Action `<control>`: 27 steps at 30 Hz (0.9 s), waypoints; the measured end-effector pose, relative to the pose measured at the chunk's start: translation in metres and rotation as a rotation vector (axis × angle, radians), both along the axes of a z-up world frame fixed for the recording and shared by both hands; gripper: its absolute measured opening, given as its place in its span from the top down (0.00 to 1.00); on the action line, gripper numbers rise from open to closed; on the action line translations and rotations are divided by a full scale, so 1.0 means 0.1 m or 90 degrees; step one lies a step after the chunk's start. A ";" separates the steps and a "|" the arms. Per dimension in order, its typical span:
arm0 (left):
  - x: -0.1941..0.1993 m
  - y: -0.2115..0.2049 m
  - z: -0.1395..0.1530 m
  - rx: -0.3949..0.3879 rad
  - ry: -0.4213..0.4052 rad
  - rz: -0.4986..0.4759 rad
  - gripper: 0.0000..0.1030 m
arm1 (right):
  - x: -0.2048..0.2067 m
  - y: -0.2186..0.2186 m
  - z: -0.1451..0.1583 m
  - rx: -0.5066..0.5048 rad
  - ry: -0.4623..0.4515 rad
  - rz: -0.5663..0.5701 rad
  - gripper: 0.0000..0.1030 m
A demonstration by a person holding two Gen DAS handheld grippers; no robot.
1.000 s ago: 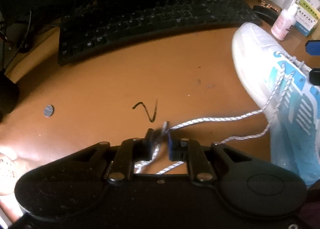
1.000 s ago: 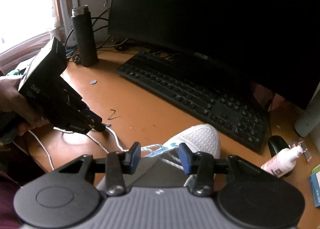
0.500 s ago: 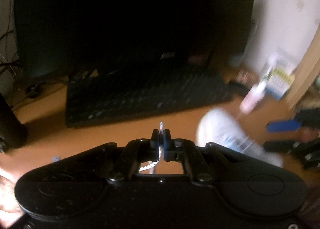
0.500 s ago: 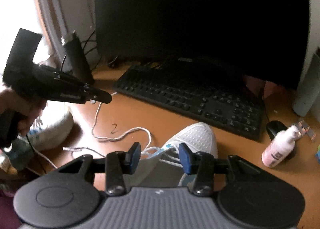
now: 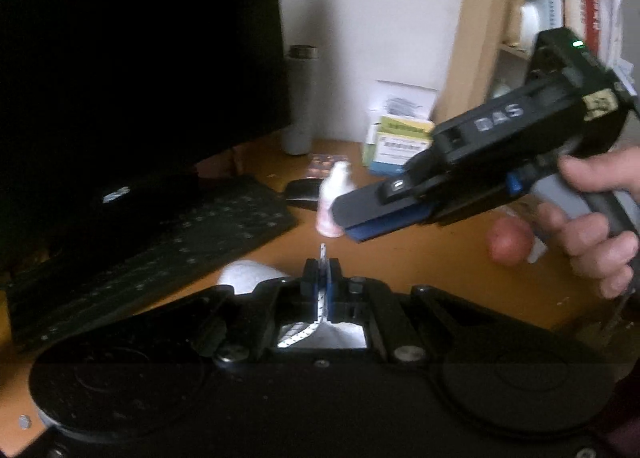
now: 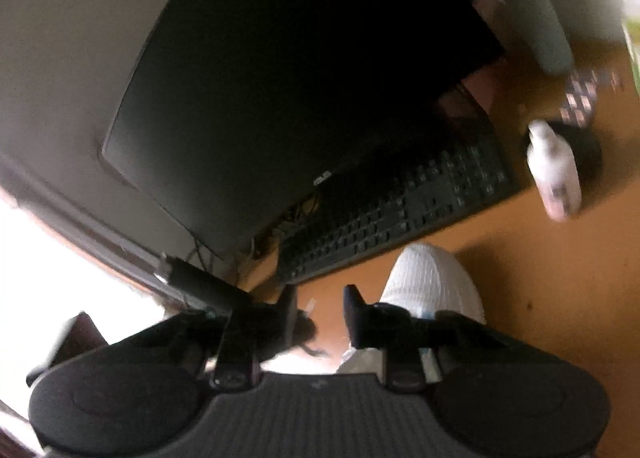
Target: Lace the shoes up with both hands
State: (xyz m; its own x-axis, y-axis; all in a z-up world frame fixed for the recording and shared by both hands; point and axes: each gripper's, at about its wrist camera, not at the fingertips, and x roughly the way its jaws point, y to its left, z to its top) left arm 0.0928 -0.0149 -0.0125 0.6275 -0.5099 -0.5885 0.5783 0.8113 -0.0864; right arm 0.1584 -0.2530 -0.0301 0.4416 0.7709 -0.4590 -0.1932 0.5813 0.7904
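Observation:
My left gripper (image 5: 322, 278) is shut on the white speckled lace (image 5: 320, 306), whose tip sticks up just past the pads. It hangs above the desk, over the white toe of the shoe (image 5: 248, 278). Just beyond the tip, a hand holds my right gripper (image 5: 348, 223), blue pads pointing left. In the right wrist view that gripper (image 6: 320, 310) is rolled, its jaws closing. A small white lace tip (image 6: 310, 302) shows in the gap; neither pad touches it. The shoe (image 6: 428, 282) lies just right of the fingers.
A black keyboard (image 5: 160, 242) and dark monitor (image 5: 120, 57) fill the left. A grey flask (image 5: 300, 97), small pink-white bottle (image 5: 332, 201), mouse (image 5: 300, 193) and boxes (image 5: 400, 137) stand behind. A reddish round object (image 5: 512, 242) sits on the orange desk (image 5: 440, 278).
My left gripper rose off the desk with the lace and swung right toward the other gripper. My right gripper rolled over and its jaws narrowed.

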 end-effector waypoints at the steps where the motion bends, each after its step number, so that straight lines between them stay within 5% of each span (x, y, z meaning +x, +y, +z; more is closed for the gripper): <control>1: -0.01 -0.03 0.00 -0.003 0.000 -0.006 0.99 | 0.00 -0.04 -0.04 0.009 0.019 -0.005 0.75; 6: -0.05 -0.13 -0.02 -0.016 0.001 -0.032 0.99 | -0.01 -0.07 -0.10 0.018 0.042 -0.004 0.76; 8: -0.04 -0.15 -0.04 -0.011 0.004 -0.031 0.99 | -0.02 -0.07 -0.13 0.039 0.046 0.004 0.97; 16: 0.00 -0.25 -0.08 0.031 0.023 -0.023 0.89 | -0.09 -0.03 -0.09 -0.019 0.004 0.010 0.98; 22: -0.03 -0.24 -0.08 0.047 0.025 -0.028 0.89 | -0.13 0.06 -0.02 -0.071 -0.043 0.033 0.98; 27: -0.06 -0.24 -0.09 0.047 0.031 -0.024 0.99 | -0.15 0.07 -0.02 -0.084 -0.053 0.046 0.98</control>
